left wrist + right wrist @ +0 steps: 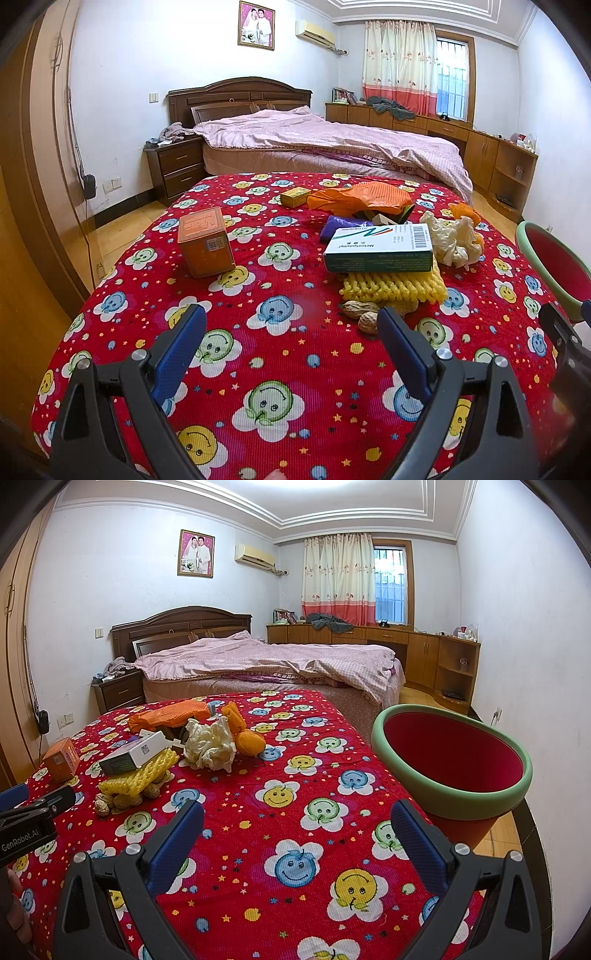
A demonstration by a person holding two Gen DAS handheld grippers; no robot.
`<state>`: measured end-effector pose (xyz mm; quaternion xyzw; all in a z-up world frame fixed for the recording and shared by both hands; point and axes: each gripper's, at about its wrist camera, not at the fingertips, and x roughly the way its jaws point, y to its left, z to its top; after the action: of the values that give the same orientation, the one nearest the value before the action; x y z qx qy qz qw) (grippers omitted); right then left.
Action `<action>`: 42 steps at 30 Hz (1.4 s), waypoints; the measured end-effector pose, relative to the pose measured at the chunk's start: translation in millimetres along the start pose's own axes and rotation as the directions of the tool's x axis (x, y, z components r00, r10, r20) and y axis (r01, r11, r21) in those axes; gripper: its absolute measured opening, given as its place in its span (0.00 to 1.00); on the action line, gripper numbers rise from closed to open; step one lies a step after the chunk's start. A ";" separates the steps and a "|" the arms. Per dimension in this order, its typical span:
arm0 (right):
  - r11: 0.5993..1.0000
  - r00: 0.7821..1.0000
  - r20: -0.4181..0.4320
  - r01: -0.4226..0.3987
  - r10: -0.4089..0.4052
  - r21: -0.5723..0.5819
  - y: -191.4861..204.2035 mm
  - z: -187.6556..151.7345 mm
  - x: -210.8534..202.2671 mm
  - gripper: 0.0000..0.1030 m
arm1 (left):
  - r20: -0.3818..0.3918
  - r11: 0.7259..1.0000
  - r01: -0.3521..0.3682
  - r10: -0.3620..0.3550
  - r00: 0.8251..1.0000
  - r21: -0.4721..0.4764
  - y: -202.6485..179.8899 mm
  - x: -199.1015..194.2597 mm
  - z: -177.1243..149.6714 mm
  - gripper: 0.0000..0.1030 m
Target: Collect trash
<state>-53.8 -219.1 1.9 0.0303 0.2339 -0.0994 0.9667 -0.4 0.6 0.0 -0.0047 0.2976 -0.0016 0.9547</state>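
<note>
Trash lies in a loose pile on the table [280, 369], which is covered by a red cloth printed with smiling flowers. My left hand-held gripper [291, 328] hovers over the cloth with its blue fingers spread wide and nothing between them. Just beyond its right finger sit two peanuts [364, 315], touching a piece of yellow foam netting [391, 288]. A white and green medicine box [378, 247] rests on top of that netting. Beside the box lies crumpled white paper [452, 236], and behind it an orange plastic bag [362, 199] and a small yellow box [294, 196]. An orange carton [205, 242] stands apart, off to the left of the pile.

My right hand-held gripper [297, 821] is likewise spread wide and holds nothing, poised above bare cloth. To its right, at the table's edge, stands a red bin with a green rim [452, 760], its inside showing only red. The pile is well to the left of the bin. Behind the table is a bed [258, 661] with a pink quilt.
</note>
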 end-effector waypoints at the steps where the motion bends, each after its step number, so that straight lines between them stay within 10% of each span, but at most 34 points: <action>1: 1.000 1.000 0.000 0.000 0.000 0.000 -0.1 0.0 -0.1 1.00 | 0.000 1.000 0.000 0.000 1.000 0.000 0.0 0.0 0.0 0.91; 42: 0.987 0.984 -0.089 -0.147 0.152 0.059 -2.8 49.1 24.3 1.00 | -0.064 0.999 -0.002 0.000 0.998 -0.034 44.0 22.1 59.7 0.91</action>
<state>-11.4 -231.3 34.4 0.0778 0.2732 -0.0313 0.9583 51.7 45.0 36.2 -0.0206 0.3279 0.0040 0.9445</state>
